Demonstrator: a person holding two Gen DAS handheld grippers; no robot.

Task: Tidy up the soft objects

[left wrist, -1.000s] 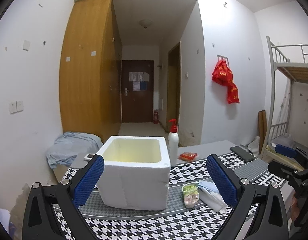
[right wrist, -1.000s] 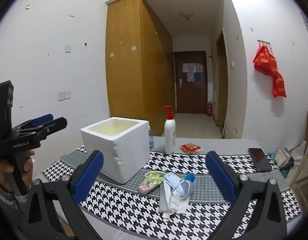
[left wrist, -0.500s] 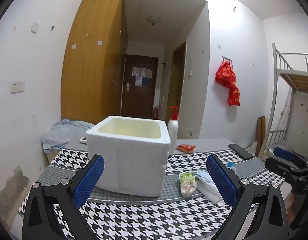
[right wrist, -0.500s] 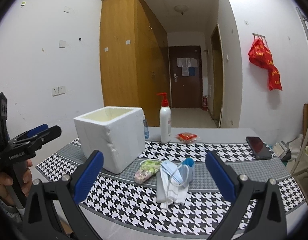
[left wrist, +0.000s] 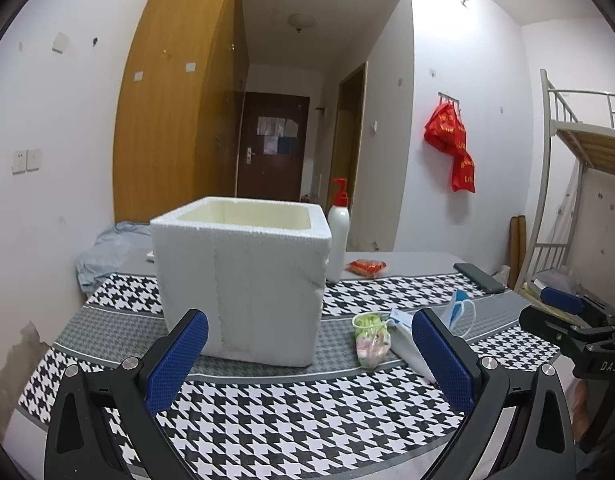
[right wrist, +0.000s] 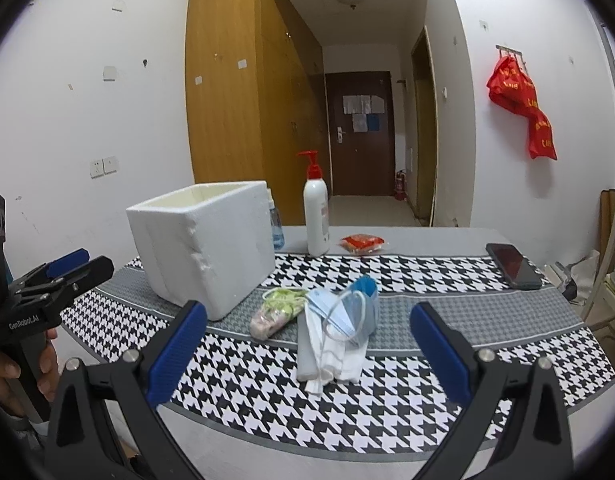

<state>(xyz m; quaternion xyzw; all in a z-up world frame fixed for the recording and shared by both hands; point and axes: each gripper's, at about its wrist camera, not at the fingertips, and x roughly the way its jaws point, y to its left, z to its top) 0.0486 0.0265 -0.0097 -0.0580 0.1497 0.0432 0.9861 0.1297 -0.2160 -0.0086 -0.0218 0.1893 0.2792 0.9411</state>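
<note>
Hidden behind the white foam box (right wrist: 203, 248): most of a small clear blue-tinted bottle (right wrist: 276, 230); box floor unseen from both views; papers on the dark brown door (right wrist: 359, 110) too small to read.

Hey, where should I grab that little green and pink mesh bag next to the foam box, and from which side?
Take the small mesh bag across its plump pink lower body, coming down from above with the right gripper, whose open jaws already face it. It lies flat and lengthwise on the houndstooth cloth, with the foam box on one side and the face masks on the other, so a side approach looks crowded.
</note>
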